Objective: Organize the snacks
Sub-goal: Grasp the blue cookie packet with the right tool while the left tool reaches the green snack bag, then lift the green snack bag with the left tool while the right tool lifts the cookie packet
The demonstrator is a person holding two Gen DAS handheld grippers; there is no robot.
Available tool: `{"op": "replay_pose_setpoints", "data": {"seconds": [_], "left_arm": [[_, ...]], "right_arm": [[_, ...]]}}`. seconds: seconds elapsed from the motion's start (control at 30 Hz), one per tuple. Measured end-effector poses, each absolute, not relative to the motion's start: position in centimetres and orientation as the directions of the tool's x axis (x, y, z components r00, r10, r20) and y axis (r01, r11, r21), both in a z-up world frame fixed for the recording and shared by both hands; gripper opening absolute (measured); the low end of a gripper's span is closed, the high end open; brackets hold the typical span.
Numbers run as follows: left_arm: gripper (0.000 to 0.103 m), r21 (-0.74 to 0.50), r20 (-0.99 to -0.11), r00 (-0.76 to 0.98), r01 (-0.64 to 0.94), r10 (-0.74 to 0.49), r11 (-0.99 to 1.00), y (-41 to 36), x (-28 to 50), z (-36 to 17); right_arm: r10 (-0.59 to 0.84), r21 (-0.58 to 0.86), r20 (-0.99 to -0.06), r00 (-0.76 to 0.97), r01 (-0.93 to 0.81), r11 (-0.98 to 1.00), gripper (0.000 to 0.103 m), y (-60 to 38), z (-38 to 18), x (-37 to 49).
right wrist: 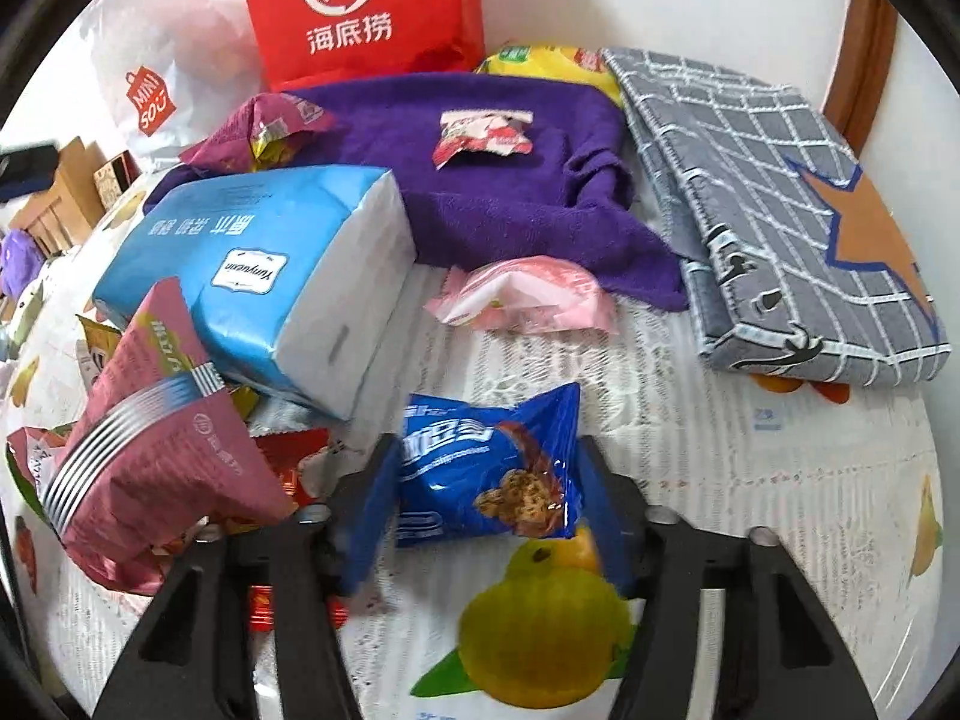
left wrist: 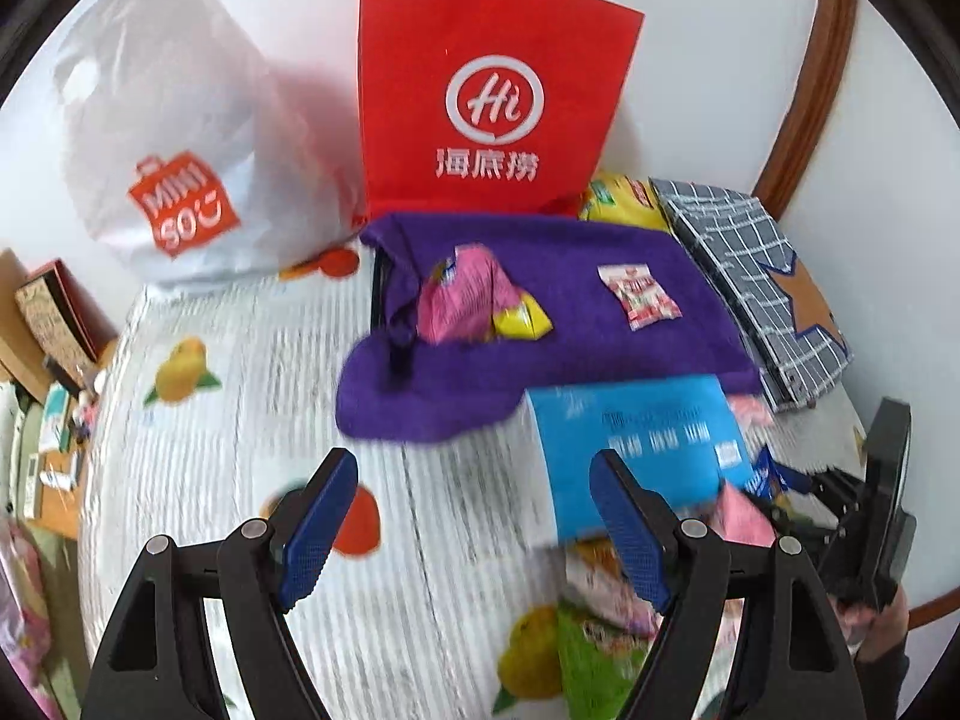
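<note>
Right wrist view: the right gripper [right wrist: 489, 492] had its pads against a blue chocolate-chip cookie packet [right wrist: 486, 471] on the fruit-print tablecloth [right wrist: 750, 480]; a straight lift seemed wisest. A blue tissue pack [right wrist: 264, 276] and pink snack bag [right wrist: 156, 450] crowded its left. The left gripper [left wrist: 474, 534] hung open, empty.

The surface [right wrist: 750, 480] wears a white ribbed cover printed with fruit. Directly on it lie a purple towel [right wrist: 480, 192], a folded grey checked cloth [right wrist: 750, 180] with an orange star, a blue-and-white tissue pack [right wrist: 270, 276], a pink wrapper [right wrist: 522, 294], a blue cookie packet [right wrist: 486, 468] and a maroon snack bag [right wrist: 156, 456]. At the back stand a red paper bag [left wrist: 492, 90] and a white plastic bag [left wrist: 174, 138]; a yellow packet [right wrist: 540, 60], perhaps chips, lies behind the towel.
</note>
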State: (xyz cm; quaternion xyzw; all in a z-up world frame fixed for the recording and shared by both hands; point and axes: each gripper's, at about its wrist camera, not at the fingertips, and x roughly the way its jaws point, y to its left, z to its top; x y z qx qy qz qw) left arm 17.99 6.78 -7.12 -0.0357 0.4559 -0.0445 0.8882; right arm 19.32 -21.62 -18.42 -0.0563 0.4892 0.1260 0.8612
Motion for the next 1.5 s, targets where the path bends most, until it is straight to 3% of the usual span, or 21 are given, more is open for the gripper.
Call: {"op": "replay_pose_setpoints", "data": {"seconds": [0.33,0.63,0.7,0.77,0.8,1.5], "left_arm": [[0.078,-0.155,-0.818,0.525,0.193,-0.235,0.969,3.6,12.0,-10.0],[0.078,-0.091,-0.863,0.464,0.25,-0.202,0.964,0.0,10.6,-15.1],[0.073,-0.07,-0.872,0.458,0.239,-0.176,0.969,-0.3,10.7,-15.9],[0.049,-0.074,-0.873,0.455,0.235,-0.177,0.969,-0.3,10.8,-16.5],[0.045,-0.094,-0.874,0.447,0.232,-0.192,0.968,-0.2,10.8,-16.6],[0.043,-0.163,-0.806,0.545,0.174,-0.233,0.971,2.6,8.2,-9.8]], "right_arm": [[0.186,0.07,-0.818,0.545,-0.226,0.972,0.049,-23.6,-15.7,16.2],[0.175,0.077,-0.802,0.571,-0.191,0.978,0.049,-24.7,-14.8,11.5],[0.175,0.076,-0.799,0.575,-0.193,0.978,0.049,-24.8,-14.6,10.5],[0.168,0.067,-0.797,0.58,-0.192,0.979,0.049,-25.0,-14.4,9.6],[0.165,0.063,-0.796,0.582,-0.192,0.979,0.049,-25.0,-14.3,9.3],[0.197,0.094,-0.748,0.634,-0.192,0.977,0.049,-24.0,-10.6,7.7]]}}
